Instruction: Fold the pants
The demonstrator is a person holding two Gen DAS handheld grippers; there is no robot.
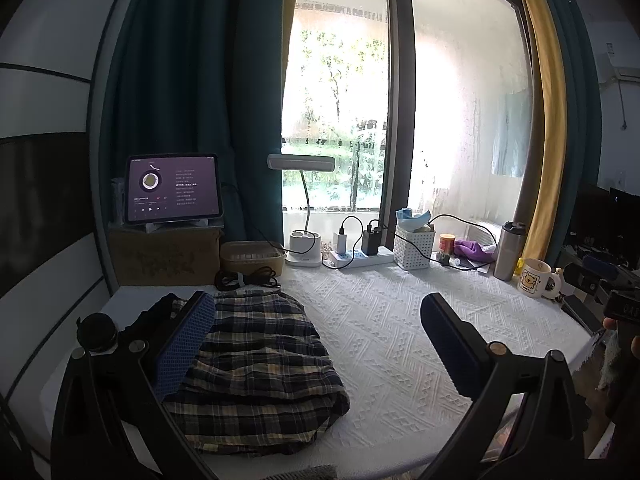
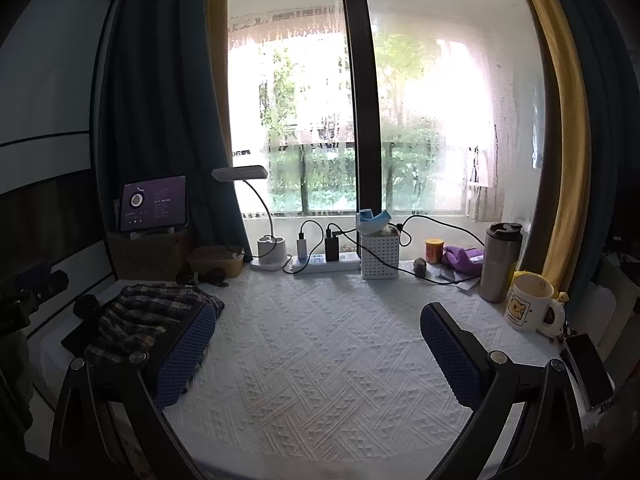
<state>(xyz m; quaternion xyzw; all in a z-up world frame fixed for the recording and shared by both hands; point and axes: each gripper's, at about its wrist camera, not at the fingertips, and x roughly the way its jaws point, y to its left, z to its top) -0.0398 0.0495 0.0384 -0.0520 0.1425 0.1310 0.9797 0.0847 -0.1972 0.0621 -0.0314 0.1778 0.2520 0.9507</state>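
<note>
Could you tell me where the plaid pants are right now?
The plaid pants lie bunched at the table's left side in both views, just in front of the cardboard box and tablet.

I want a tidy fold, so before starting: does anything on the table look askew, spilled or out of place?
Nothing is spilled or damaged. The plaid pants lie in a rumpled heap at the table's left side rather than spread flat. Both the left gripper and the right gripper are open and hold nothing.

Both wrist views face the window (image 1: pixel 336 120) low over the table (image 1: pixel 380 320), probably sharing its far clutter
</note>
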